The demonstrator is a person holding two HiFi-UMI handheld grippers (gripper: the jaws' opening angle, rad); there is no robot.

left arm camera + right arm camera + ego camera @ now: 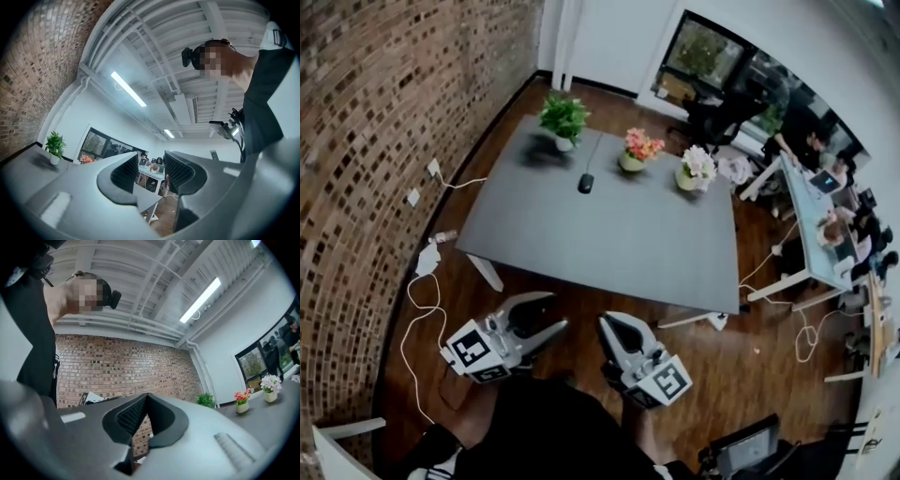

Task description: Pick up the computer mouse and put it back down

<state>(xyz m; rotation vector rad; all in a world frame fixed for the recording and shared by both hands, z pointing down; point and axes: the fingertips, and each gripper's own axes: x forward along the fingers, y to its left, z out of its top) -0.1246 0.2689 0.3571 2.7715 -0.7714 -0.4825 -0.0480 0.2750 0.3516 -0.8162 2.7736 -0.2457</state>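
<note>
— Checking the computer mouse [586, 183] first: where is it sitting?
— It's lying flat on the grey table [609, 253], toward the far edge. The green plant [563, 119] is on its left and the pink flower pot [639, 148] on its right. Its cable is running off to the far side. Nothing is touching it.
— And the claws?
— Both are hanging off the table's near edge, close to the person's body and well apart from the mouse. The left claw [560, 311] is standing with its jaws apart. There's a clear gap between the pads with only the room showing through, so it's carrying nothing. The right claw [609, 326] is sitting with its jaws pressed together at the tips, nothing between them.
— Why are they pointing like that?
— Both gripper views are looking up at ceiling and walls, not at the mouse. I'm reading that as a resting carry, not an approach.
— Stage?
— I'm not calling it. A mouse resting on the table with both claws empty near the body is fitting two moments: the one ahead of the pick-up and the one following the put-down. I'm logging only that it's lying where the task wants it to end.
</note>
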